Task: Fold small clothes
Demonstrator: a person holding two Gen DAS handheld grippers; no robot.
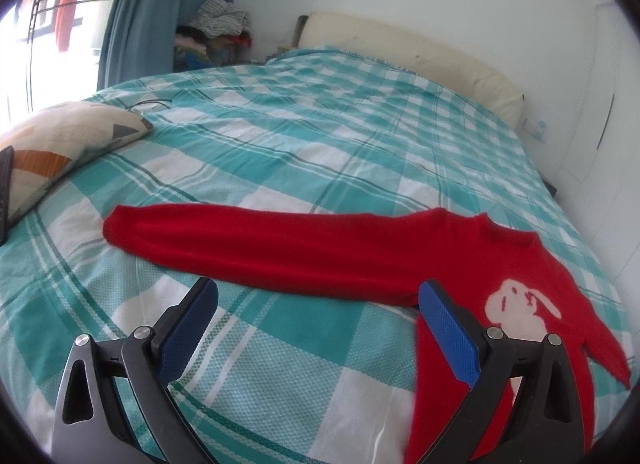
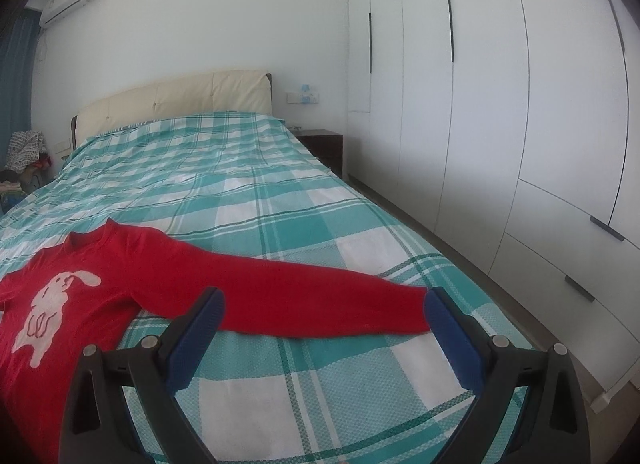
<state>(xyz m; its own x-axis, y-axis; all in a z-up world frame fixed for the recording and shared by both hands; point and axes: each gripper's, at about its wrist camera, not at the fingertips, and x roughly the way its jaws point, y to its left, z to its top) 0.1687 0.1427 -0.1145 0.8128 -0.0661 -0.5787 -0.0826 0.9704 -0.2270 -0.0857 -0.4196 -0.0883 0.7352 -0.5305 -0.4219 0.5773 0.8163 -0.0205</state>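
Checked bedspread under red sweater, sleeves spread sideways across both grippers; right gripper nearer right cuff, left gripper near left sleeve; both pairs of fingers wide apart, empty.

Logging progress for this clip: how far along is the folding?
Done: the red sweater lies spread flat on the bed, both sleeves out. In hand: nothing; the left tongs and right tongs are open above the sleeves. Left: every fold.
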